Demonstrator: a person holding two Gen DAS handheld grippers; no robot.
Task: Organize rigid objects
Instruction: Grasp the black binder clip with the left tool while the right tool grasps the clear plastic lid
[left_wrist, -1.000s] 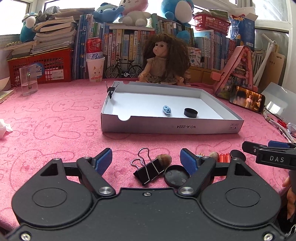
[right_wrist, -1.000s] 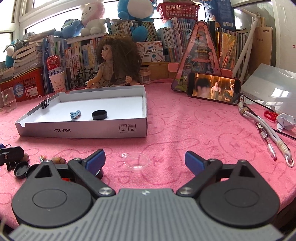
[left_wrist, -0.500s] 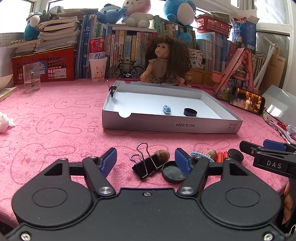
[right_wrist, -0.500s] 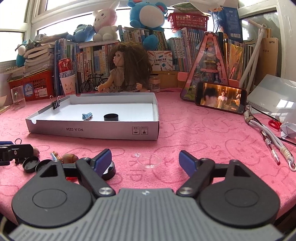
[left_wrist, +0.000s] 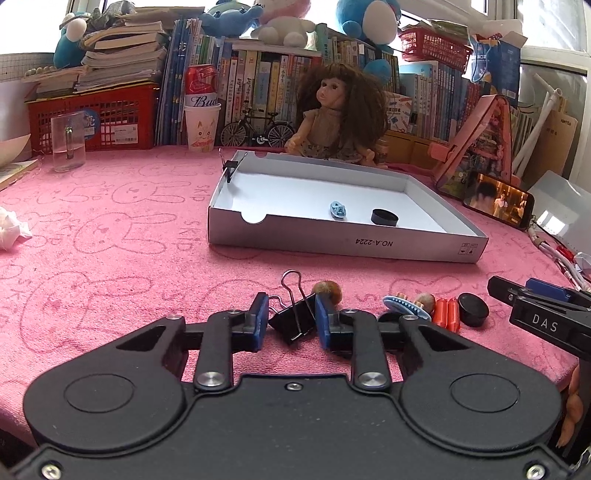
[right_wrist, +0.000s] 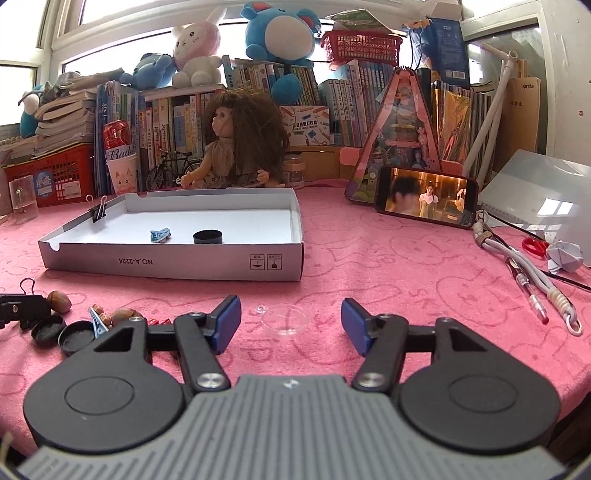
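My left gripper is shut on a black binder clip that rests on the pink cloth. A nut lies just beyond it. To its right lie a blue clip, a red piece and a black cap. The white box holds a blue piece and a black ring; a clip sits on its rim. My right gripper is open, its fingers either side of a clear plastic lid. The box shows in the right wrist view too.
A doll, books and a red basket line the back. A glass stands at left, a crumpled tissue near the left edge. A phone, cords and a pen lie at right.
My left gripper's fingers have closed in onto the binder clip. My right gripper has moved forward so the clear lid now lies between its open fingers.
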